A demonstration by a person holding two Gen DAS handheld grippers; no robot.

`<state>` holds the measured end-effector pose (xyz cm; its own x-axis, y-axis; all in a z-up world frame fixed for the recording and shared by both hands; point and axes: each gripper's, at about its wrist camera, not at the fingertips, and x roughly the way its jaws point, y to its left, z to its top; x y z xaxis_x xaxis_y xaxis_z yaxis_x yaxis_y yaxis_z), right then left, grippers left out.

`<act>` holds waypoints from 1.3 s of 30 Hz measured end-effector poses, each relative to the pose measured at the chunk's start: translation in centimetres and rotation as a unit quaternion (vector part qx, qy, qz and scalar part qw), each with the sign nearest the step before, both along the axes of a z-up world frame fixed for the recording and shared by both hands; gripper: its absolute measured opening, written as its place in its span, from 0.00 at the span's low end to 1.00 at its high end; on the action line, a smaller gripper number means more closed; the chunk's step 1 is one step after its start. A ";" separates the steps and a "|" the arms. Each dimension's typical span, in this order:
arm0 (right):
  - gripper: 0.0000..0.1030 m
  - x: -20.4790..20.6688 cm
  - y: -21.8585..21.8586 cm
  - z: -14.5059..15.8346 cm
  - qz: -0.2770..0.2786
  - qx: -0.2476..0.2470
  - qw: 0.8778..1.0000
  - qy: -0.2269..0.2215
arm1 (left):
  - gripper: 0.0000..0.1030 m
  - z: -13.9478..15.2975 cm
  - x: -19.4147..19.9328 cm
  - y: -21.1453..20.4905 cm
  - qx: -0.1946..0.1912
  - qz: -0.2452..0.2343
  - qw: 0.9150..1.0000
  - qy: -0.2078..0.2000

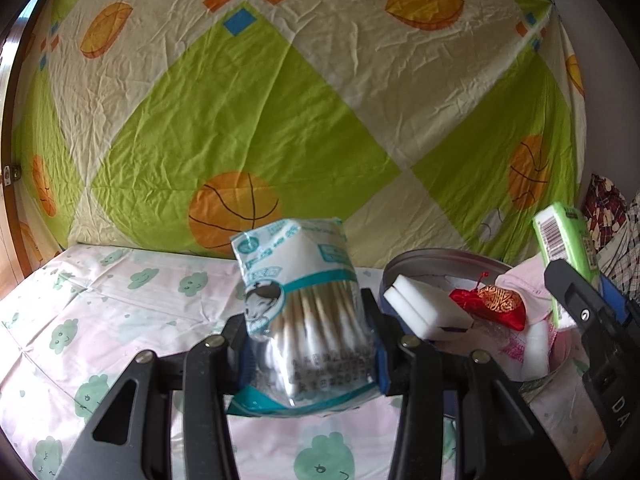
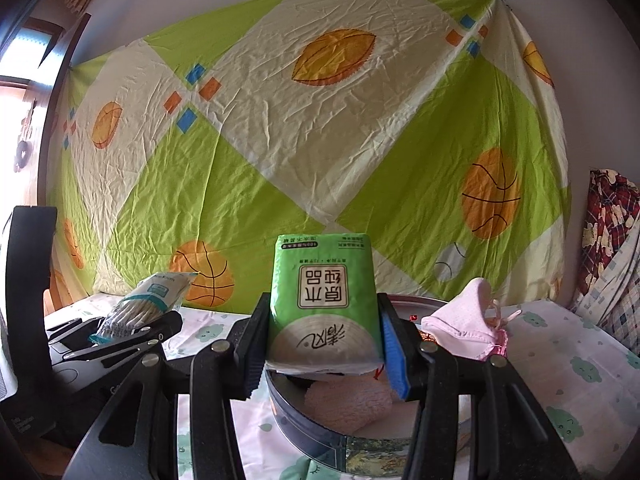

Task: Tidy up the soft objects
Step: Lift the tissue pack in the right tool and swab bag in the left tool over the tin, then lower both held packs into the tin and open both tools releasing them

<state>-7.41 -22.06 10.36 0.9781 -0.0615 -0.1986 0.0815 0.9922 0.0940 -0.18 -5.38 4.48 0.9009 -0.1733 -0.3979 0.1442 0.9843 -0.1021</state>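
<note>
- Between the pads of the left gripper (image 1: pixel 308 356) a bag of cotton swabs (image 1: pixel 304 312) is pinched low down, held clear of the cloud-print sheet (image 1: pixel 100 300); the bag's long axis, and the sticks in it, stand nearly upright with a slight lean.
- In the right gripper (image 2: pixel 324 356) a green tissue pack (image 2: pixel 324 300) is clamped by its lower sides, its long axis upright, its print upside down.
- Directly below that pack sits the round tin (image 2: pixel 304 420), its open mouth under the right jaws, with something pink and fluffy (image 2: pixel 348 400) inside.
- From the left wrist view the tin (image 1: pixel 440 258) lies to the right of the swab bag and a little beyond it, so the right hand is the nearer one; in my judgement its pack need only go down, while the swabs must travel sideways first.
- Already in the tin: a white sponge block (image 1: pixel 424 312), a red embroidered pouch (image 1: pixel 492 306) and a pink cloth (image 2: pixel 464 320) draped at the far rim.
- Behind everything hangs a green-and-cream sheet with basketballs (image 1: pixel 280 100).
</note>
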 end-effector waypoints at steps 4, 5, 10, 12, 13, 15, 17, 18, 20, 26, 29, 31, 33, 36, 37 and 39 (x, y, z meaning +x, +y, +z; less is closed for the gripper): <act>0.50 -0.1 -0.9 0.1 -0.006 0.003 1.000 -0.003 | 0.42 0.5 -0.1 -0.9 0.002 -0.008 1.000 -0.005; 0.50 -0.2 -1.1 0.2 -0.008 0.003 1.000 -0.004 | 0.42 0.6 -0.2 -1.1 0.002 -0.010 1.000 -0.006; 0.50 -0.3 -2.1 0.3 -0.015 0.003 1.000 -0.007 | 0.42 1.0 -0.2 -2.0 0.001 -0.018 1.000 -0.009; 0.50 -0.3 -2.6 0.3 -0.018 0.005 1.000 -0.007 | 0.42 1.2 -0.3 -2.5 0.004 -0.021 1.000 -0.011; 0.50 -0.3 -2.9 0.3 -0.020 0.005 1.000 -0.007 | 0.42 1.2 -0.3 -2.7 0.004 -0.022 1.000 -0.012; 0.50 -0.4 -3.3 0.4 -0.024 0.006 1.000 -0.009 | 0.42 1.4 -0.2 -3.0 0.003 -0.024 1.000 -0.012; 0.50 -0.4 -3.9 0.5 -0.028 0.006 1.000 -0.010 | 0.42 1.5 -0.2 -3.4 0.002 -0.027 1.000 -0.013; 0.50 -0.4 -4.1 0.5 -0.031 0.006 0.999 -0.012 | 0.42 1.6 -0.2 -3.6 0.002 -0.029 0.999 -0.013; 0.50 -0.6 -4.8 0.6 -0.038 0.008 0.999 -0.014 | 0.42 1.7 -0.2 -4.1 0.003 -0.032 0.999 -0.015; 0.50 -0.3 -6.7 0.4 -0.058 0.010 0.998 -0.007 | 0.42 1.9 0.0 -5.5 0.004 -0.043 0.999 -0.015; 0.50 -0.2 -7.4 0.5 -0.065 0.007 0.998 -0.009 | 0.42 1.9 0.0 -6.4 0.005 -0.052 0.999 -0.014; 0.50 -0.2 -7.8 0.5 -0.070 0.007 0.997 -0.011 | 0.42 2.0 0.0 -7.0 0.007 -0.057 0.998 -0.015; 0.50 -0.2 -8.3 0.5 -0.074 0.008 0.997 -0.010 | 0.42 2.0 0.0 -7.5 0.007 -0.062 0.998 -0.016; 0.50 -0.2 -8.9 0.6 -0.079 0.009 0.997 -0.012 | 0.42 2.0 0.1 -8.2 0.009 -0.067 0.998 -0.016; 0.50 -0.2 -9.0 0.7 -0.080 0.009 0.997 -0.013 | 0.42 2.0 0.1 -8.4 0.008 -0.068 0.998 -0.016; 0.50 -0.2 -9.4 0.7 -0.084 0.009 0.996 -0.015 | 0.42 2.0 0.0 -8.8 0.009 -0.071 0.997 -0.016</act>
<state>-7.60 -31.46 11.09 0.9597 -0.2214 -0.1729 0.2433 0.9628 0.1173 -0.15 -14.21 6.53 0.8801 -0.2932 -0.3735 0.2852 0.9553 -0.0777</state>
